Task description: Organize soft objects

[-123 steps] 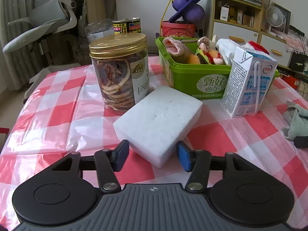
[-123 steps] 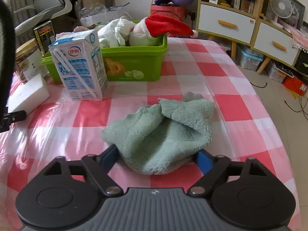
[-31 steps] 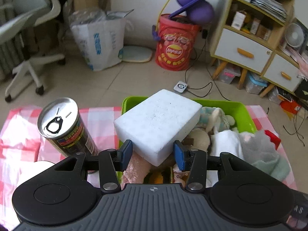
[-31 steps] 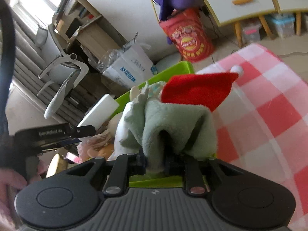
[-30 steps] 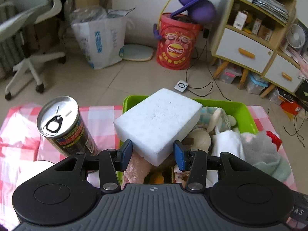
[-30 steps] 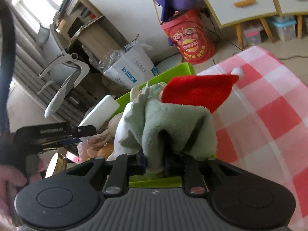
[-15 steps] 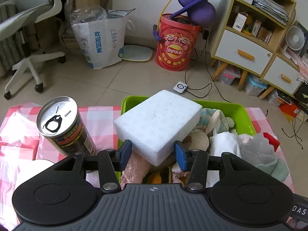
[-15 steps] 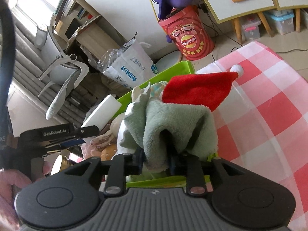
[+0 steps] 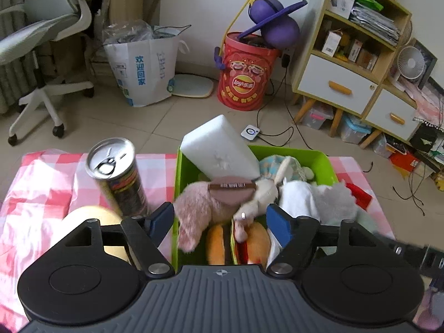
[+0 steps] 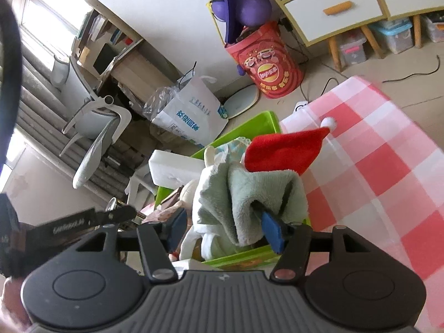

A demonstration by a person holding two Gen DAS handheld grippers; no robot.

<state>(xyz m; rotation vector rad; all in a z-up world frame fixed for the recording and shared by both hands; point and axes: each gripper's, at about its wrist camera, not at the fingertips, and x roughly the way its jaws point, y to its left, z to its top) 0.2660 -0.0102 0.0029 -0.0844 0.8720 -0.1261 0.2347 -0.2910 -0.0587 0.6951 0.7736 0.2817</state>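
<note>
The white sponge block [image 9: 219, 149] leans tilted in the far left corner of the green bin [image 9: 322, 158], among plush toys such as a pink one [image 9: 199, 208]. My left gripper [image 9: 220, 219] hovers above the bin. Its jaws are opening and hold nothing. The green fleece cloth [image 10: 249, 194] lies heaped on the bin's contents beside a red Santa hat [image 10: 285, 149]. My right gripper [image 10: 223, 229] is opening too. A fold of the cloth still hangs over its right finger, and the left pad stands clear of the cloth.
A tall metal can [image 9: 116, 172] and a jar's yellow lid [image 9: 88, 216] stand left of the bin on the red-checked tablecloth [image 9: 41, 191]. Past the table's far edge are a red bucket [image 9: 244, 72], a paper bag [image 9: 144, 66] and an office chair [image 9: 41, 27].
Both grippers opened and rose. The sponge left the left jaws and tipped into the bin's far corner. The right jaws let go of the cloth, which sagged onto the pile.
</note>
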